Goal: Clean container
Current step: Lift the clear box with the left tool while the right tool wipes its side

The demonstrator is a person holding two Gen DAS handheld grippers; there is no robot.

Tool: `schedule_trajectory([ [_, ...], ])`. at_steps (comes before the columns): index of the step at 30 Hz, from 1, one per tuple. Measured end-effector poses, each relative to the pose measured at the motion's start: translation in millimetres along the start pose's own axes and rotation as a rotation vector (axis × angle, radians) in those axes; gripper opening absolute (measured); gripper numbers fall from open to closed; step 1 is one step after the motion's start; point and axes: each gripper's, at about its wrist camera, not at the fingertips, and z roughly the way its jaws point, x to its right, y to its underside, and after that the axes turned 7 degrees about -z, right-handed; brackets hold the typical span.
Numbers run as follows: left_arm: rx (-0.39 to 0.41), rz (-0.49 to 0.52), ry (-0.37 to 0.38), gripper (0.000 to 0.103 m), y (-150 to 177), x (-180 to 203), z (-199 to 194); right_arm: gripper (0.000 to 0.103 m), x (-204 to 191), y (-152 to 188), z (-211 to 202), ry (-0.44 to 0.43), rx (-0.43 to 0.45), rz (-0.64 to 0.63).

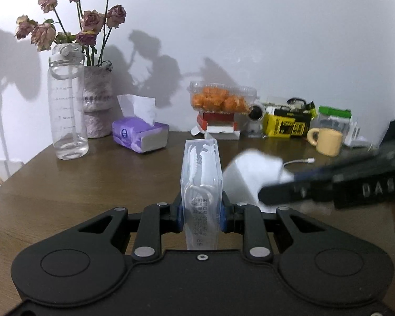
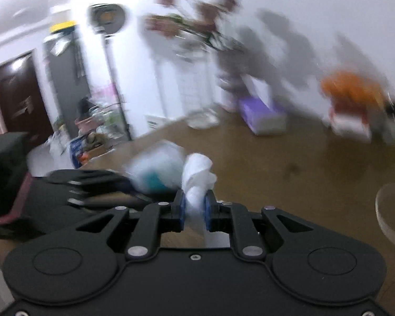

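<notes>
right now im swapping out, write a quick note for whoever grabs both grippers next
Left gripper: shut on the clear plastic container, held upright above the wooden table; white picks show inside it.
Right gripper: shut on a wad of white tissue, just to the right of the container, no contact visible.
Spare tissues: purple pack at the back of the table.
Done: both items picked up.
Left: wipe the container's sides with the tissue, then set both down. How much is already wiped cannot be told; the right view is blurred.
</notes>
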Motion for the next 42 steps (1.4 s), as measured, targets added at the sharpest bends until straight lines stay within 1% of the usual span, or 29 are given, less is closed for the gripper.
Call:
schedule_trajectory([
  [2, -0.011, -0.018, 0.01, 0.025, 0, 2, 2, 0.015, 0, 5, -3, -0.089, 0.023, 0.015],
  [3, -0.013, -0.019, 0.016, 0.025, 0, 4, 2, 0.016, -2, 4, -2, -0.119, 0.05, 0.005],
  [4, -0.012, -0.026, 0.033, 0.025, -1, 6, 1, 0.016, -4, 4, -2, -0.097, 0.062, 0.007],
  [5, -0.011, -0.043, 0.049, 0.025, -3, 6, -1, 0.016, 0, 4, 0, -0.049, 0.066, 0.019],
  [6, -0.006, -0.065, 0.06, 0.025, -6, 5, -3, 0.016, 8, 8, 4, 0.001, 0.061, 0.043],
  [7, -0.001, -0.091, 0.068, 0.025, -9, 3, -4, 0.016, 18, 14, 10, 0.033, 0.032, 0.078],
  [9, 0.009, -0.17, 0.089, 0.025, -18, -6, -5, 0.016, 27, 31, 19, 0.022, -0.042, 0.115],
  [10, 0.004, -0.205, 0.099, 0.025, -21, -10, -3, 0.016, 24, 39, 21, -0.011, -0.066, 0.118],
  [12, -0.014, -0.248, 0.113, 0.025, -23, -13, 2, 0.016, 9, 47, 17, -0.099, -0.047, 0.116],
  [13, -0.023, -0.25, 0.114, 0.025, -22, -11, 5, 0.016, 3, 47, 13, -0.133, -0.017, 0.124],
  [15, -0.032, -0.251, 0.111, 0.025, -21, -6, 9, 0.016, -2, 44, 2, -0.171, 0.072, 0.179],
  [17, -0.035, -0.276, 0.124, 0.025, -21, -6, 9, 0.016, 1, 42, -2, -0.203, 0.121, 0.234],
  [18, -0.035, -0.291, 0.132, 0.025, -22, -6, 8, 0.016, 0, 44, 1, -0.206, 0.123, 0.23],
  [19, -0.033, -0.3, 0.137, 0.025, -22, -6, 7, 0.016, -4, 46, 3, -0.181, 0.113, 0.202],
  [20, -0.031, -0.303, 0.138, 0.025, -22, -8, 5, 0.016, -6, 50, 4, -0.136, 0.101, 0.184],
  [21, -0.031, -0.308, 0.138, 0.025, -20, -11, 4, 0.016, -4, 56, 3, -0.097, 0.092, 0.189],
  [24, -0.055, -0.327, 0.132, 0.025, -16, -12, 6, 0.016, 8, 64, -11, 0.009, 0.123, 0.289],
  [25, -0.054, -0.319, 0.114, 0.025, -15, -10, 7, 0.016, 9, 64, -16, -0.01, 0.149, 0.32],
  [26, -0.047, -0.316, 0.101, 0.025, -16, -9, 7, 0.016, 3, 62, -21, -0.047, 0.163, 0.324],
  [27, -0.041, -0.312, 0.088, 0.025, -17, -8, 7, 0.021, -1, 57, -18, -0.061, 0.16, 0.306],
  [28, -0.04, -0.322, 0.091, 0.025, -18, -9, 7, 0.021, -8, 54, -14, -0.058, 0.146, 0.275],
  [30, -0.043, -0.343, 0.117, 0.025, -21, -9, 8, 0.019, -11, 57, -6, -0.128, 0.117, 0.268],
  [31, -0.041, -0.337, 0.118, 0.025, -22, -8, 7, 0.019, -11, 64, -5, -0.162, 0.106, 0.292],
  [33, -0.041, -0.318, 0.117, 0.025, -21, -3, 6, 0.019, -8, 70, -1, -0.12, 0.09, 0.31],
  [37, -0.066, -0.313, 0.16, 0.025, -16, 8, 5, 0.018, 23, 74, -9, 0.043, 0.11, 0.425],
  [39, -0.067, -0.307, 0.195, 0.025, -10, 15, 1, 0.018, 33, 71, -14, 0.102, 0.118, 0.404],
  [41, -0.065, -0.306, 0.225, 0.025, -3, 20, -1, 0.018, 38, 66, -25, 0.112, 0.153, 0.363],
  [42, -0.069, -0.297, 0.227, 0.025, 0, 22, -1, 0.017, 41, 62, -32, 0.114, 0.17, 0.351],
])
